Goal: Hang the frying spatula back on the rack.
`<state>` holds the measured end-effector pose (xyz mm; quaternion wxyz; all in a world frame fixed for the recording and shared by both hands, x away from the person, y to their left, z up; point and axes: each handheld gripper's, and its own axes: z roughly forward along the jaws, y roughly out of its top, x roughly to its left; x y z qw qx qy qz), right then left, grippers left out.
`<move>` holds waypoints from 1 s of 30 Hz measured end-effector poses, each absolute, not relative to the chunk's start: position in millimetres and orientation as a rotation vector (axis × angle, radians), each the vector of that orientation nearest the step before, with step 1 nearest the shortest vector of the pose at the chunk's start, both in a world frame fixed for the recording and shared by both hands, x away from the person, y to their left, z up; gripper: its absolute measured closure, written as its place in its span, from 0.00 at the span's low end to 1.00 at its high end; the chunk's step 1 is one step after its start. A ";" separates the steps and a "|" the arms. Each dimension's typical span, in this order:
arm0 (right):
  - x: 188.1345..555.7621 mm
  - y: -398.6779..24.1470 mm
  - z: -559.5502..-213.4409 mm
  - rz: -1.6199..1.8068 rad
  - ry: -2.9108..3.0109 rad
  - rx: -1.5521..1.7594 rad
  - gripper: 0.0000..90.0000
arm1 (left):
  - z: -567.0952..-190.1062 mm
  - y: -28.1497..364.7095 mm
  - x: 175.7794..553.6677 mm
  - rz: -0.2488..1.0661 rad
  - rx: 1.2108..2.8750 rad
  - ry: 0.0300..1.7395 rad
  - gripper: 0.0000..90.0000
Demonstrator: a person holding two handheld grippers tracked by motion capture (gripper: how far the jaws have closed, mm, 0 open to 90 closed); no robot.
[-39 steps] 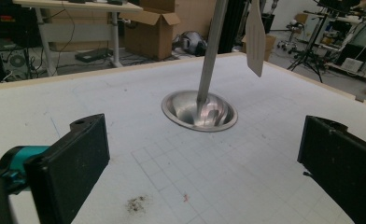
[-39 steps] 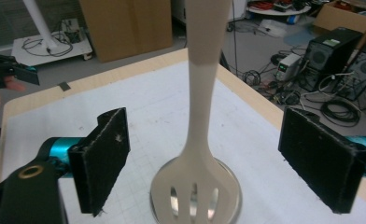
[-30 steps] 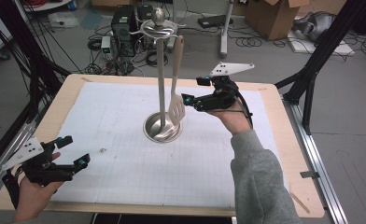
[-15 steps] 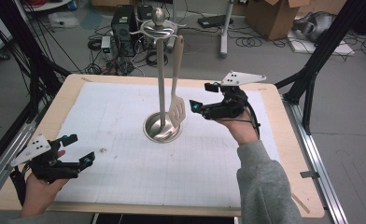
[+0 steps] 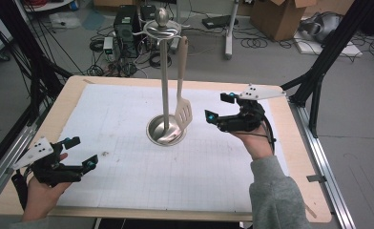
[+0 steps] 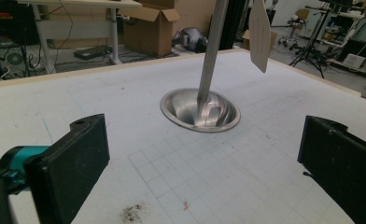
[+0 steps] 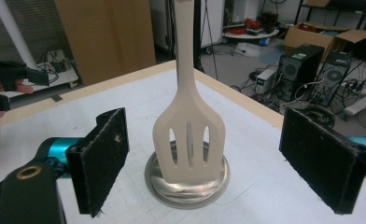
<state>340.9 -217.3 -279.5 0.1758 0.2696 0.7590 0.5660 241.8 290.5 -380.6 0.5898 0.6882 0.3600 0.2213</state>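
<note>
hanging from the stand (image 5: 165,76), a spatula (image 5: 183,112); both hand-held grippers gape, empty.

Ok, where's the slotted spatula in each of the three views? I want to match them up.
High view: the slotted spatula hangs from the stand's top, blade right of the pole, just above the base.
Left gripper view: its blade hangs at top, right of the pole.
Right gripper view: centre, between the open jaws.
Shared landmark: the stand's round metal base.
</note>
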 end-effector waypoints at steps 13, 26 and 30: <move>320.0 -236.9 -299.0 1.608 2.102 0.773 0.16 | -381.6 290.7 241.8 0.517 1.594 0.843 0.03; 299.5 -261.8 -328.4 1.627 2.061 0.813 0.16 | -382.9 290.0 243.1 0.527 1.588 0.844 0.03; 293.0 -265.3 -334.2 1.630 2.051 0.809 0.16 | -383.0 289.7 243.5 0.529 1.590 0.843 0.03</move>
